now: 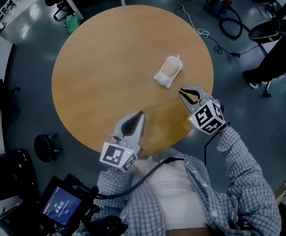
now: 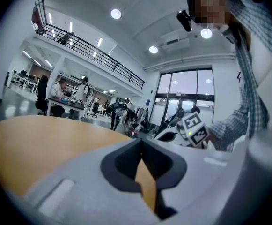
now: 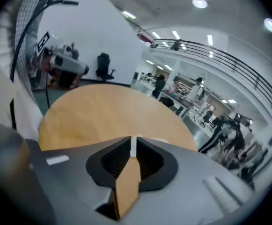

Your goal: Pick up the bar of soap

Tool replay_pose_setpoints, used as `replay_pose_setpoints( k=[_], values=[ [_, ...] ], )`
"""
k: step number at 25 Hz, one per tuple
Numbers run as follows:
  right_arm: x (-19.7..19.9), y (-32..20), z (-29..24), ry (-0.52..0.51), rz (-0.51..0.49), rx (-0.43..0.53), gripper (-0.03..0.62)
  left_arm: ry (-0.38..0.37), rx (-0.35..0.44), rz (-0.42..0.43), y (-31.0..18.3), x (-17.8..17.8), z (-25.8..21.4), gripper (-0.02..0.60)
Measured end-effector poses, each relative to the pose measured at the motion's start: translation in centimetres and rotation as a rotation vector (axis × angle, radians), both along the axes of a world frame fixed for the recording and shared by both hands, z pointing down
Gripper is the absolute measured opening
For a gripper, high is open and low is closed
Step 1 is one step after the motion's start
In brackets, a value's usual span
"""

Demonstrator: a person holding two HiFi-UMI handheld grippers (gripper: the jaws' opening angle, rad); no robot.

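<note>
The bar of soap [image 1: 168, 71] is a pale, tan-topped bar in a white wrapper, lying right of centre on the round wooden table [image 1: 108, 63]. My right gripper [image 1: 182, 91] hovers just below and to the right of it, tips pointing toward it, jaws shut and empty. In the right gripper view [image 3: 134, 142] a pale sliver of the soap [image 3: 164, 140] peeks past the closed tips. My left gripper [image 1: 139, 114] sits over the table's near edge, well short of the soap, shut on nothing. The left gripper view [image 2: 141, 142] shows only bare tabletop between its jaws.
The table stands on a grey floor. Black cables [image 1: 229, 26] and a dark chair [image 1: 273, 31] lie at the far right, a round stool [image 1: 47, 147] at the near left, and a lit screen [image 1: 61, 206] by my body. Desks with people fill the background.
</note>
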State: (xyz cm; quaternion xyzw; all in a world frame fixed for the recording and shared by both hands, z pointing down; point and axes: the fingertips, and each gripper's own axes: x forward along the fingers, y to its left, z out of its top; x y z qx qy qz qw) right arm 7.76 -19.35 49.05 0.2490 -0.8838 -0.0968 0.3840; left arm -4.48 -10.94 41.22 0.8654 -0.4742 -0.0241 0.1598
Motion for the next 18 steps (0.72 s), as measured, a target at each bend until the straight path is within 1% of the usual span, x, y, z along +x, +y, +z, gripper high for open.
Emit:
replay_pose_setpoints(
  k=[1, 4, 8, 10, 15, 18],
  values=[
    [-0.2, -0.9, 0.6, 0.085, -0.066, 0.016, 0.059, -0.002, -0.003, -0.020, 0.0, -0.4, 0.0, -0.002],
    [-0.6, -3.4, 2.7, 0.301, -0.249, 0.047, 0.111, -0.007, -0.014, -0.068, 0.1, -1.3, 0.1, -0.002],
    [-1.0, -6.7, 5.4, 0.560, -0.460, 0.043, 0.219, -0.013, -0.018, -0.112, -0.3, -1.9, -0.1, -0.002],
    [-1.4, -8.4, 6.4, 0.647, -0.528, 0.035, 0.252, -0.013, -0.021, -0.133, -0.5, -2.3, 0.0, -0.002],
    [-2.6, -11.0, 8.8, 0.837, -0.667, 0.043, 0.290, -0.006, -0.036, -0.180, -0.3, -3.3, 0.5, -0.002],
    [-3.0, -12.0, 10.3, 0.930, -0.732, 0.044, 0.302, -0.008, -0.045, -0.193, -0.3, -3.4, 0.9, -0.002]
  ],
)
